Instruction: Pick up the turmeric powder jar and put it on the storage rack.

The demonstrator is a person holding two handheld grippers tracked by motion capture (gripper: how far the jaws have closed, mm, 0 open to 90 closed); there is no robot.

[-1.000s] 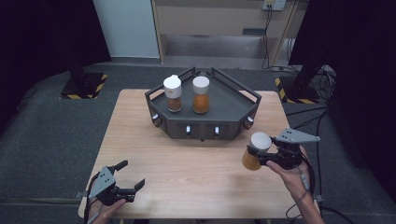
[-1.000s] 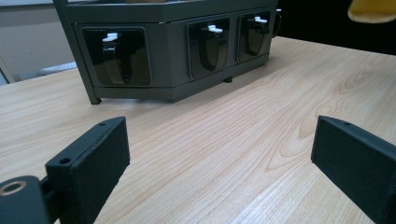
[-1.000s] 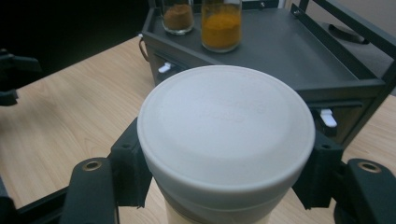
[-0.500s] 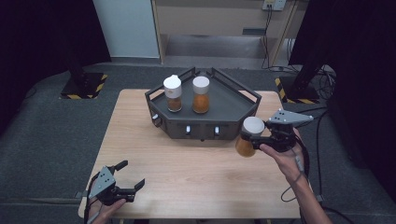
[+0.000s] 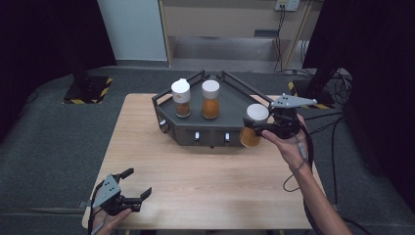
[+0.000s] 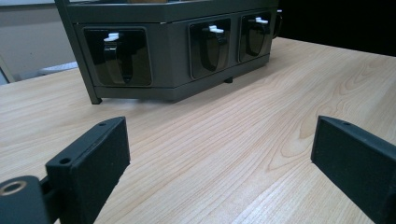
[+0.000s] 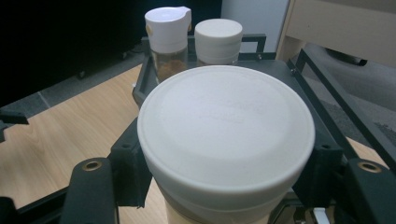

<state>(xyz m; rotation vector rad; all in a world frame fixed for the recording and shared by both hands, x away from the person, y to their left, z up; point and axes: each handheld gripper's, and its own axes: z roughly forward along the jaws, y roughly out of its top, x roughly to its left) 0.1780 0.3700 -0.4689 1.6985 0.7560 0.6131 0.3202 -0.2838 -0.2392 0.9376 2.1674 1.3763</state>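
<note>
My right gripper (image 5: 255, 126) is shut on a white-lidded jar of orange powder (image 5: 253, 128), held in the air at the right front corner of the dark grey rack (image 5: 230, 100). In the right gripper view the jar's lid (image 7: 226, 121) sits between both jaws. Two more white-capped jars stand in the rack: a flip-cap one (image 5: 180, 98) (image 7: 169, 35) on the left and a round-lidded one (image 5: 211, 99) (image 7: 218, 39) beside it. My left gripper (image 5: 135, 186) rests open near the table's front left corner, with nothing between its jaws (image 6: 219, 154).
The wooden table (image 5: 205, 171) has bare surface between the rack and its front edge. The rack's front face (image 6: 187, 51) carries several small levers with white tips. A cable (image 5: 298, 161) trails from the right gripper. Dark floor surrounds the table.
The right gripper has carried the jar up and away from the table's front, from the right side of the table to the rack's right front corner. The left gripper has stayed put.
</note>
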